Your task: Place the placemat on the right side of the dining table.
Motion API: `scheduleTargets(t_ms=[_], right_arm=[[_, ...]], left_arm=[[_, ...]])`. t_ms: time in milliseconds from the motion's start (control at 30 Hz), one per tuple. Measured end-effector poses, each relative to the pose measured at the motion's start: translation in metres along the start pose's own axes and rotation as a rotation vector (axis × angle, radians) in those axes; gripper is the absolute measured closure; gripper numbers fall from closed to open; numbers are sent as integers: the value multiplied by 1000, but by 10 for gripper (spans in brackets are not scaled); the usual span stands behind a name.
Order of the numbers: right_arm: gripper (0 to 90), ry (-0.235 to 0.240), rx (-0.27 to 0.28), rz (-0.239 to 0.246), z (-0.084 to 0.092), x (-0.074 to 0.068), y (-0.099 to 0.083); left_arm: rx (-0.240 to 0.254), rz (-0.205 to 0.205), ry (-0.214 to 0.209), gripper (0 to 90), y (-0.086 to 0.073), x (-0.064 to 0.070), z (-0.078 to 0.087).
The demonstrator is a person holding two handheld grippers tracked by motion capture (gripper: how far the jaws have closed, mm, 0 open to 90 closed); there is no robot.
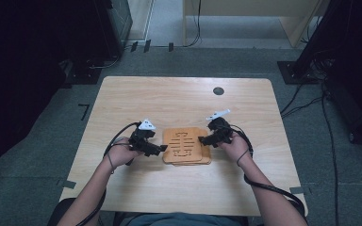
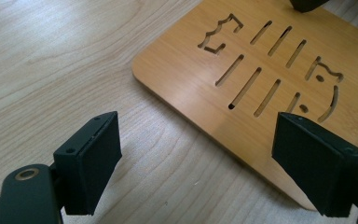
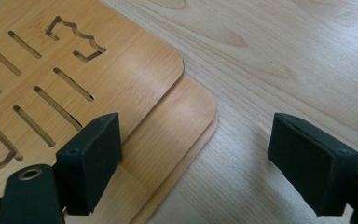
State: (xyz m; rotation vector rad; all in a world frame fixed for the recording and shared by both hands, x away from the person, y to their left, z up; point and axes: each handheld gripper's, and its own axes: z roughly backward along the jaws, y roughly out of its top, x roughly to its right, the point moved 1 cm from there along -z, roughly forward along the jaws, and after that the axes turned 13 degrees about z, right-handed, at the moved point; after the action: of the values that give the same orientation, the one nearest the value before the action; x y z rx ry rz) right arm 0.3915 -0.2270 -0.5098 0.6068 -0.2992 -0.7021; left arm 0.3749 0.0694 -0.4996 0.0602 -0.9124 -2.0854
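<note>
A stack of thin wooden boards (image 1: pixel 186 146) lies at the middle of the table, the top one cut with slots in a fish-bone pattern (image 2: pixel 261 70). The top board (image 3: pixel 74 70) sits skewed on a plain board below it (image 3: pixel 177 135). My left gripper (image 1: pixel 158 149) is at the stack's left edge, open, its jaws straddling the near corner of the top board (image 2: pixel 198 163). My right gripper (image 1: pixel 203 140) is at the stack's right edge, open, with one jaw over the boards and the other over bare table (image 3: pixel 193 163). Nothing is held.
The light wooden table (image 1: pixel 184 101) has a round dark cable hole (image 1: pixel 218 91) at the back right. Cables trail from both grippers toward the person. Grey carpet, dark stands and floor cables surround the table.
</note>
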Motion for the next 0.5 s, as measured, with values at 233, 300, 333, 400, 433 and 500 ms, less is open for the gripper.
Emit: scheduleTargets(t_ms=[233, 300, 333, 400, 433, 500], right_arm=[[172, 7, 2, 16, -4, -3, 5], [172, 11, 5, 19, -6, -3, 6], [172, 11, 4, 16, -6, -4, 7], [172, 9, 5, 24, -7, -4, 9], [172, 10, 1, 23, -8, -5, 10], [172, 11, 2, 29, -8, -6, 11]], left_arm=[[5, 4, -5, 147, -2, 3, 2], [8, 6, -9, 147, -2, 4, 2], [8, 6, -10, 147, -3, 4, 2], [10, 3, -9, 147, -3, 5, 2], [10, 2, -9, 147, -3, 5, 2], [9, -2, -10, 147, -4, 7, 2]])
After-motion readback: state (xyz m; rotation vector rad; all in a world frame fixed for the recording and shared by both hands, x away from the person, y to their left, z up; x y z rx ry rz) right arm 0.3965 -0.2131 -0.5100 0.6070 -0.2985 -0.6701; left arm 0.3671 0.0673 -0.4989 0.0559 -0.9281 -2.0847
